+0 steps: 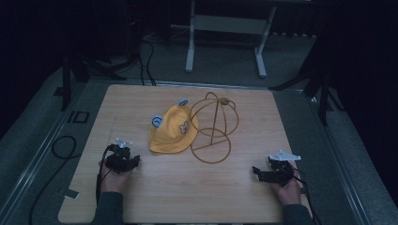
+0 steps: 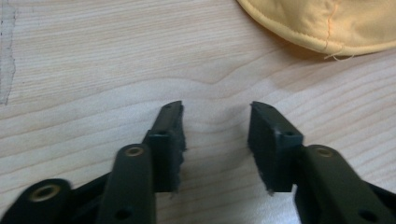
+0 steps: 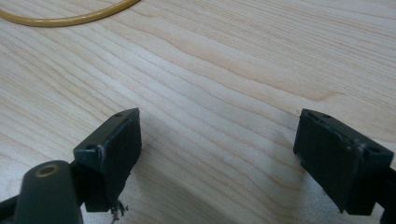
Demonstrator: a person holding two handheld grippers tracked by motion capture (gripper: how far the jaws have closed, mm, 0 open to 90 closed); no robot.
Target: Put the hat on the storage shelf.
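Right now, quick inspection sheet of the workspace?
Surface: wooden table, strip of tape near its left edge.
Job's things: yellow cap lying flat beside the wire hat stand, apparently touching it.
Clutter: nothing seen.
Grippers: left tool open, empty, short of the cap; right tool open, empty.
Cables: black loop on the floor at left; one trailing from each tool.
Surroundings: dark room, grey frame legs behind.

Setting: lab or test room, dim.
Work surface: bare light-wood table (image 1: 187,197) on a grey carpeted floor (image 1: 300,51).
Background furniture: metal-legged bench frame (image 1: 225,28) against a dark wall.
Rig hardware: black stands (image 1: 70,75) at both sides of the table.
Cabling: black cables (image 1: 63,145) loose on the floor.
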